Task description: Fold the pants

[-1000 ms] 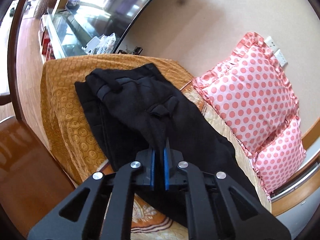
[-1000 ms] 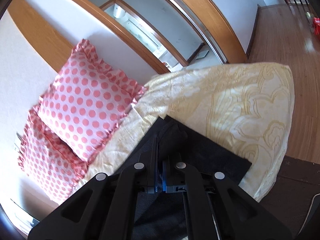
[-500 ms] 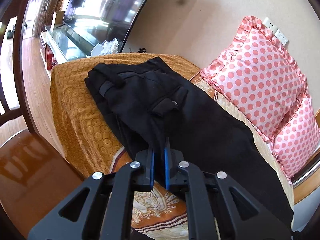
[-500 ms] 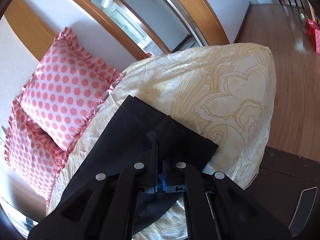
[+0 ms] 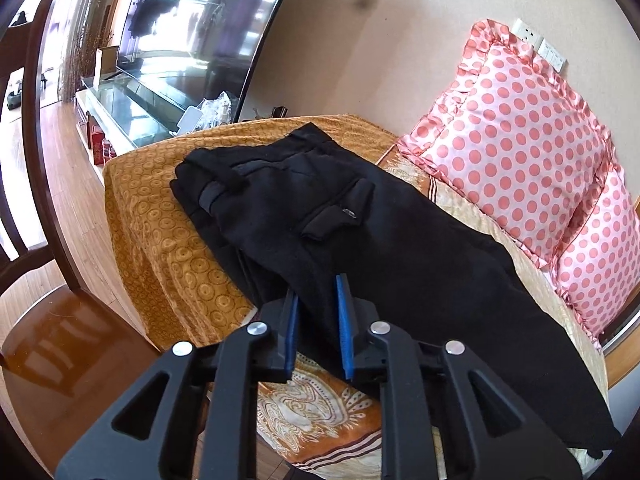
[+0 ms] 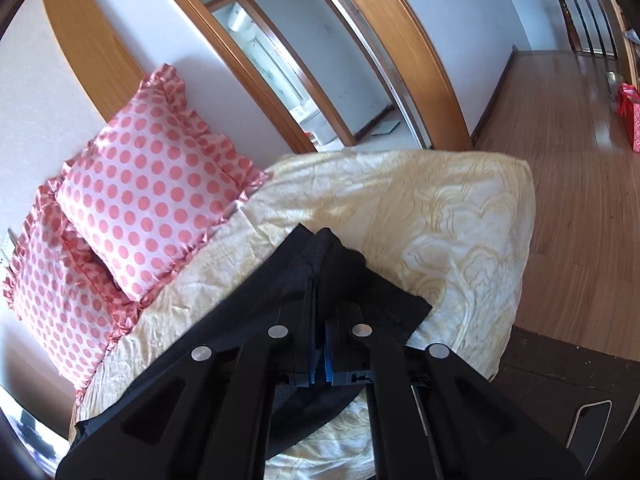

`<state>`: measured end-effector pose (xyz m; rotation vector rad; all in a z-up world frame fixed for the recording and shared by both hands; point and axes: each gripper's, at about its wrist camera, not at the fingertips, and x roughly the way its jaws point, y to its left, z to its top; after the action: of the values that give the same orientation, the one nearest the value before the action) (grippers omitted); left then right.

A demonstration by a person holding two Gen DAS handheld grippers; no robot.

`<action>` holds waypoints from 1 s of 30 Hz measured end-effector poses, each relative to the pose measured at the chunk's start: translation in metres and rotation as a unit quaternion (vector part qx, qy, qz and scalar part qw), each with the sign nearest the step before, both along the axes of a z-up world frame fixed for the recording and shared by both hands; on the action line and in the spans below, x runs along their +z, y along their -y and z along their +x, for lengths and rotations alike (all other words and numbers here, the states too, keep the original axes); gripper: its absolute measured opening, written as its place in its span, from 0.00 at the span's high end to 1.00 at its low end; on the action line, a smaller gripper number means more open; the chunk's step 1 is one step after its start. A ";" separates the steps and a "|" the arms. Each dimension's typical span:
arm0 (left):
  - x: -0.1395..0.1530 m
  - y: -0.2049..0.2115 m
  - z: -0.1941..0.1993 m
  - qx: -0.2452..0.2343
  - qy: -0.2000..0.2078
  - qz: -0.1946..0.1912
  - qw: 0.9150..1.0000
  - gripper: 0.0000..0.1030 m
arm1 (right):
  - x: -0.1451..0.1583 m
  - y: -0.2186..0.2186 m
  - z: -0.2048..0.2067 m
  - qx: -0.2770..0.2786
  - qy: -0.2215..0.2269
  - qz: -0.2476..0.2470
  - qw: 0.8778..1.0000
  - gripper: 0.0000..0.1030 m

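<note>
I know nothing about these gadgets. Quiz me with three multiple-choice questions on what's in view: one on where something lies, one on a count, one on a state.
1. Where do the black pants lie?
A. on the floor
B. on the patterned cover
C. on a chair

2. How many pink dotted pillows lean on the wall?
A. one
B. two
C. four

3. The left gripper is:
A. open
B. clamped shut
C. out of view

Answers: 1 B, the cloth spreads over the cover. 2 B, one sits in front of the other. 3 A, a gap shows between its blue pads; the right gripper pinches the cloth.
</note>
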<state>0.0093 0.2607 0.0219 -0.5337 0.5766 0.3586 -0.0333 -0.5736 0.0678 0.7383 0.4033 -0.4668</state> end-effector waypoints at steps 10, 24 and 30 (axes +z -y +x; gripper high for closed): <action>0.000 -0.002 -0.002 -0.013 0.000 0.008 1.000 0.57 | -0.025 -0.007 0.005 -0.003 -0.087 -0.027 0.996 0.78; 0.036 0.134 0.009 -0.229 0.093 0.113 0.962 0.17 | 0.072 -0.163 0.075 0.264 -0.008 -0.204 0.943 0.41; 0.007 0.178 0.044 -0.288 0.039 0.169 0.942 0.14 | 0.079 -0.339 0.180 0.535 0.005 -0.217 0.816 0.51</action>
<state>0.0530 0.0826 0.0287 -0.0328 0.5523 -0.1240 0.1463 -0.2343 0.1471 -0.0108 0.6069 0.5147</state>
